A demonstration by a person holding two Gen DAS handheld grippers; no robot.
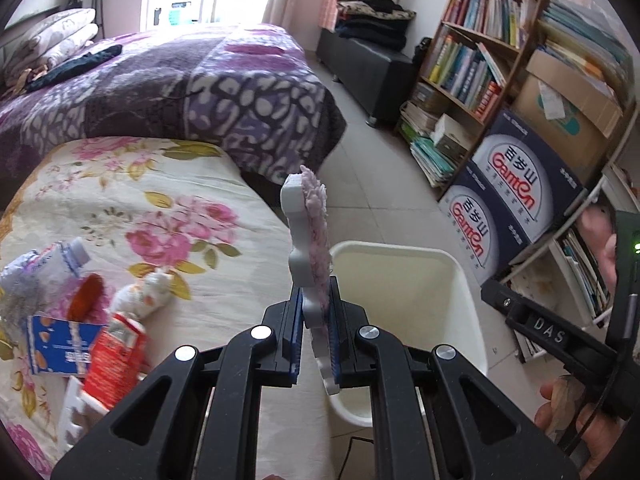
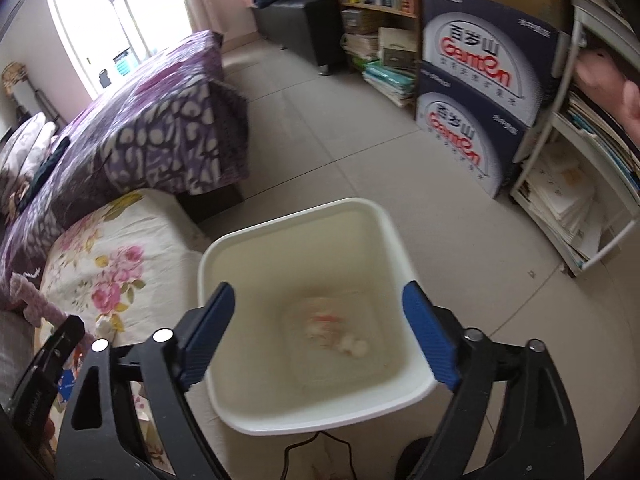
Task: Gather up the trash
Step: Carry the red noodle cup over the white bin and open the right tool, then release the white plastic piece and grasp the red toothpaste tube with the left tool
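My left gripper (image 1: 315,312) is shut on a white foam piece with pink fuzzy backing (image 1: 310,236), held upright above the edge of the floral-covered table (image 1: 140,184), just left of the white trash bin (image 1: 448,276). More trash lies on the table at left: a crumpled tube (image 1: 48,264), an orange cup (image 1: 86,298), a white crumpled wad (image 1: 144,292), a blue box (image 1: 60,346), a red carton (image 1: 114,360). My right gripper (image 2: 320,340) is open and empty above the bin (image 2: 304,432), which holds blurred pieces of trash (image 2: 336,336).
A bed with a purple blanket (image 1: 180,80) stands behind the table. Bookshelves (image 1: 472,48) and stacked dark water cartons (image 1: 516,188) line the right wall. A black bench (image 1: 372,68) stands at the back. A black cable (image 2: 320,452) runs below the bin.
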